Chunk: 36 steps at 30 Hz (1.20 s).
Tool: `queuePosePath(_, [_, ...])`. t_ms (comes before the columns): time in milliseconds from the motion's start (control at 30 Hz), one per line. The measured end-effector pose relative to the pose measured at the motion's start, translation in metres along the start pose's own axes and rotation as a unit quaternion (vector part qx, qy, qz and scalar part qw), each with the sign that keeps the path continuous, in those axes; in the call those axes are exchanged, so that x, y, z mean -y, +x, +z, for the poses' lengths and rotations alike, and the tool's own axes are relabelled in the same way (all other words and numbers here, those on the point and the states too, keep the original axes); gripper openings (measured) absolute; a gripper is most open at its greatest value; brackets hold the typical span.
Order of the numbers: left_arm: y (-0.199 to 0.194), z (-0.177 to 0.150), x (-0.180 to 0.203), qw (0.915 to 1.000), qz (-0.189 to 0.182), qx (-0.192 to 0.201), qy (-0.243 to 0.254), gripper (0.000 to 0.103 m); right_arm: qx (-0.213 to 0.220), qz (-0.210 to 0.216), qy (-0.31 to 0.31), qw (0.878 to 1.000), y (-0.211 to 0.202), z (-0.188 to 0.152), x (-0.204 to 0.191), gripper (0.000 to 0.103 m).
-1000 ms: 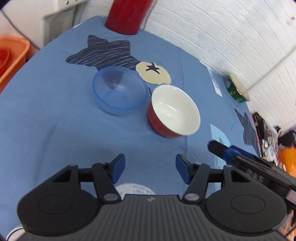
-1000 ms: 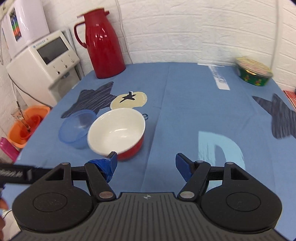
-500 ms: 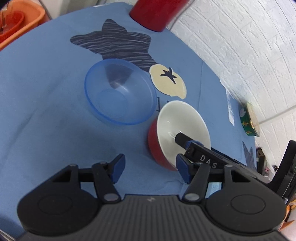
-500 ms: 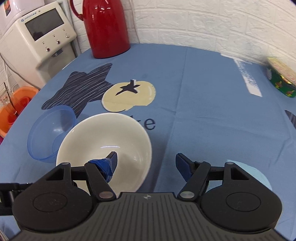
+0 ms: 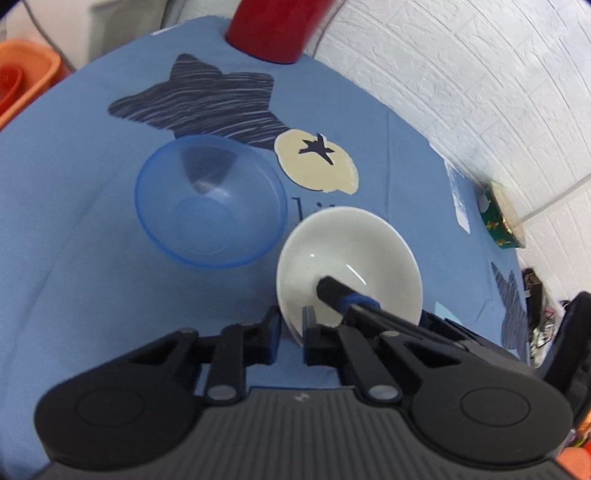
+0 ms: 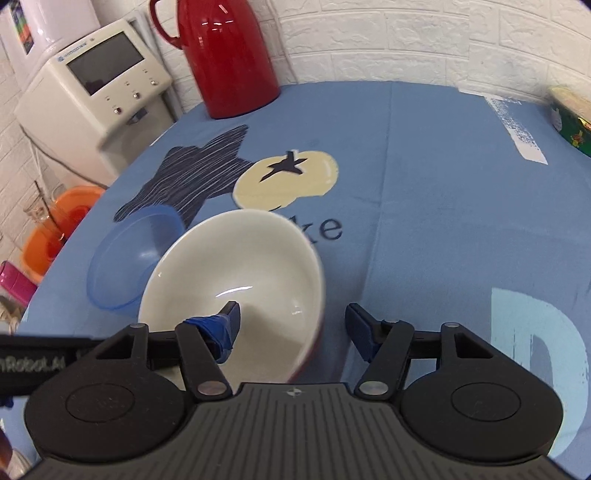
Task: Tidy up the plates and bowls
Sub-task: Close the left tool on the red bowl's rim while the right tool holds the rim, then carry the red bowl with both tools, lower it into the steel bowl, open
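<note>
Both cameras ride on the grippers and look forward along their fingers, down onto the blue tablecloth [image 5: 74,206] from close above. The left wrist view faces toward the red jug [image 5: 273,29] at 12 o'clock, with the white brick wall [image 5: 461,74] sweeping off to 2 o'clock. The right wrist view sits just as near, facing the same jug [image 6: 229,55] at 11 o'clock. Both views share the white bowl [image 5: 351,258] [image 6: 236,266], the blue bowl [image 5: 210,203] [image 6: 125,258] beside it, and the star print [image 5: 207,99] [image 6: 192,170] beyond.
</note>
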<state>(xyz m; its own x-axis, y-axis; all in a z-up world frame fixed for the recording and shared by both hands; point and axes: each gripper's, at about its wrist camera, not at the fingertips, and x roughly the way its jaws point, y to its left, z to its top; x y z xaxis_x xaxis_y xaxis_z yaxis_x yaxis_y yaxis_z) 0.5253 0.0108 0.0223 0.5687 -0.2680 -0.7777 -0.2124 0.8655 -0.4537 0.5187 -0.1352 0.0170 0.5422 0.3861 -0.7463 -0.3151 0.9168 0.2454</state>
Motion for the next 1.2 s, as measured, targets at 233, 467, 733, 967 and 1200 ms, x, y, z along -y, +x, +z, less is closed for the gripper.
queuePosePath(233, [-0.021, -0.018, 0.009, 0.9977, -0.019, 0.002, 0.064, 0.0, -0.02, 0.025, 0.046, 0.998, -0.02, -0.024, 0.002, 0.047])
queuePosePath(467, [-0.042, -0.055, 0.011, 0.9953, -0.039, -0.026, 0.085, 0.0, -0.035, 0.005, 0.059, 0.998, -0.055, -0.059, 0.0, 0.049])
queuePosePath(733, [-0.097, -0.098, 0.022, 0.9905, -0.085, -0.031, 0.103, 0.0, 0.016, -0.029, 0.037, 0.999, -0.133, -0.094, -0.016, 0.049])
queuePosePath(967, [-0.14, -0.158, 0.017, 0.9847, -0.1, -0.043, 0.136, 0.0, 0.047, -0.04, 0.05, 0.997, -0.18, -0.165, -0.027, 0.052])
queuePosePath(1200, [-0.139, -0.2, 0.005, 0.9803, -0.095, -0.062, 0.161, 0.0, 0.031, -0.068, 0.049, 0.996, -0.19, -0.212, -0.038, 0.054])
